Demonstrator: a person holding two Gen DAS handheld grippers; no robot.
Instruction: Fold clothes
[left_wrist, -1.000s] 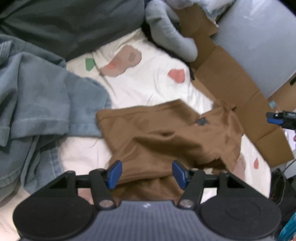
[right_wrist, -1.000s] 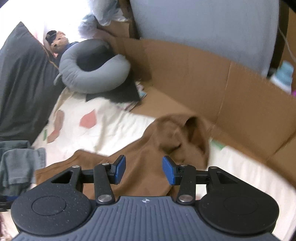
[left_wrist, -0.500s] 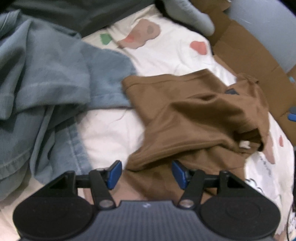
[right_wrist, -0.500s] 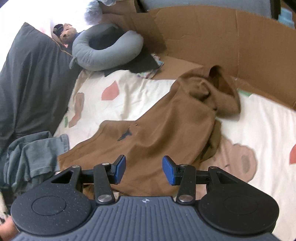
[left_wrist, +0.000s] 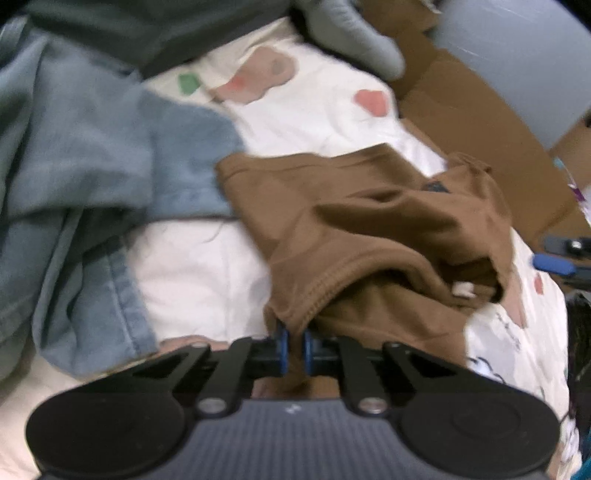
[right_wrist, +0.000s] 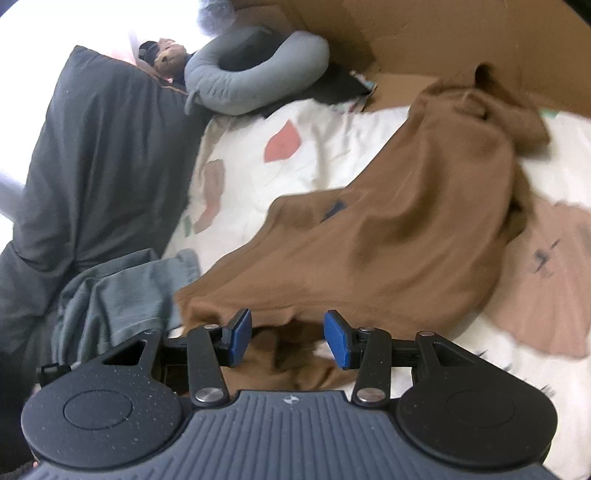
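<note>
The brown T-shirt (left_wrist: 373, 236) lies crumpled across the white patterned bedsheet (left_wrist: 199, 273), its near hem bunched between the pads of the left tongs (left_wrist: 294, 349), which are pinched shut on the cloth. A second ago those tongs stood open over the hem. The right tongs (right_wrist: 288, 338) hover half open at the shirt's other edge, with the pads clear of the fabric. A blue-grey garment (left_wrist: 85, 177) touches the shirt's far corner; cardboard (right_wrist: 443, 40) borders the bed beyond it, and bare sheet lies between.
</note>
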